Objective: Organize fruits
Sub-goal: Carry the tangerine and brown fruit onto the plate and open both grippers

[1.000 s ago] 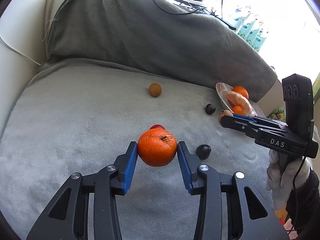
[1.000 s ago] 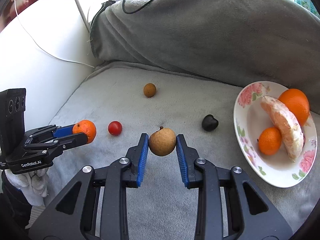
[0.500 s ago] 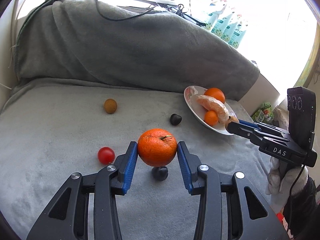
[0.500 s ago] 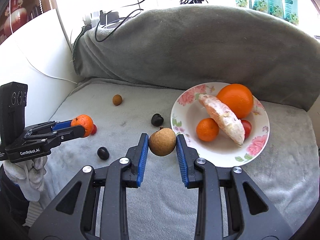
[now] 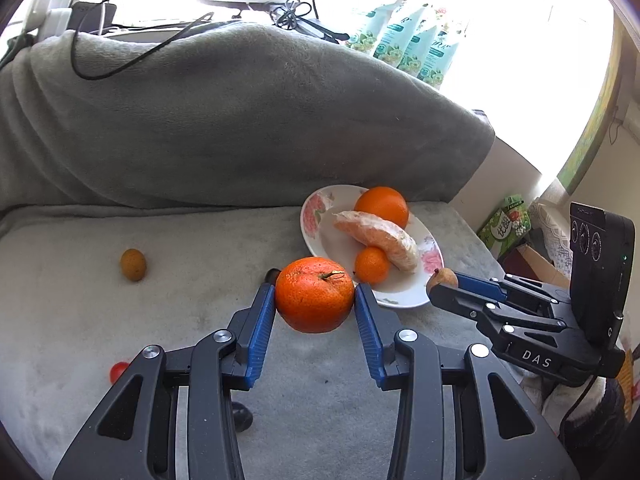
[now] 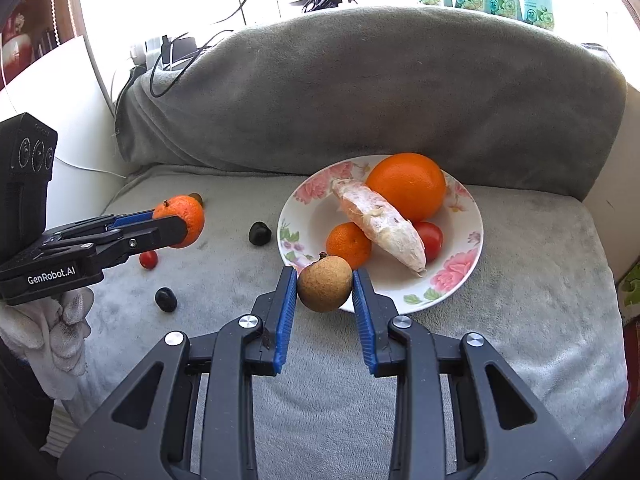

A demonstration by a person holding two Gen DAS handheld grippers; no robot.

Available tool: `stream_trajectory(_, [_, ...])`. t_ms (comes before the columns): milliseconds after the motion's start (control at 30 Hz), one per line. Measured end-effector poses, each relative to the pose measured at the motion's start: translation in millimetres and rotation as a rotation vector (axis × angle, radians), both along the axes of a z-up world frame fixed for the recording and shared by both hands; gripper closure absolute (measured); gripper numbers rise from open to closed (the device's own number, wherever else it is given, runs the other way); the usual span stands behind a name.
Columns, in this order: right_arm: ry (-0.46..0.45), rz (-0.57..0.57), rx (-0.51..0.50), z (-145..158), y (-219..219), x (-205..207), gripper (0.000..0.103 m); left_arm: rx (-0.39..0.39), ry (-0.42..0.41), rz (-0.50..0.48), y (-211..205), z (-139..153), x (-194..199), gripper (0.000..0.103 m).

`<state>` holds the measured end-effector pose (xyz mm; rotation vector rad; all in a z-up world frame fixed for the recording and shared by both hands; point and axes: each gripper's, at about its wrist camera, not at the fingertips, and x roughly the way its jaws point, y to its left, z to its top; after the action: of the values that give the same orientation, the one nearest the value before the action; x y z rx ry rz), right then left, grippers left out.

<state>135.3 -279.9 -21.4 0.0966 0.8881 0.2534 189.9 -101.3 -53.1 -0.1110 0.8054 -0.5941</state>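
1. Two fruits are carried at once, to save a trip: my left gripper (image 5: 315, 307) is clamped on the mandarin (image 5: 315, 294), above the grey blanket (image 5: 100, 312) and near the plate (image 5: 404, 300).
2. My right gripper (image 6: 325, 292) is clamped on the brown fruit (image 6: 325, 283) at the plate's near rim, so I judge the drop comes next.

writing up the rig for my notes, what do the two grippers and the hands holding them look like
Both grippers are black, with angular skeletal arms, silver pivot screws and blue ribbed pads. The left gripper reads "GenRobot.AI"; the right gripper reads "DAS" and trails a black cable. Each carries a black box with three round lenses. A white glove covers the left hand.
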Motion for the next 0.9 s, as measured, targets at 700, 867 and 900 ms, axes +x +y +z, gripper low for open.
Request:
stream_trajectory(700, [0.015, -0.028, -0.027, -12.0, -3.7, 13.9, 0.073, 0.065, 0.036, -0.037, -49.9, -15.7, 37.0, 0.064])
stream_trajectory(867, [0.019, -0.021, -0.039, -14.5, -1.7, 16.7, 0.073, 0.068, 0.037, -0.047, -55.9, -15.6, 38.6, 0.064])
stream_trajectory(900, [0.018, -0.021, -0.042, -14.7, -1.2, 16.9, 0.073, 0.068, 0.038, -0.049, -56.2, -15.6, 39.1, 0.064])
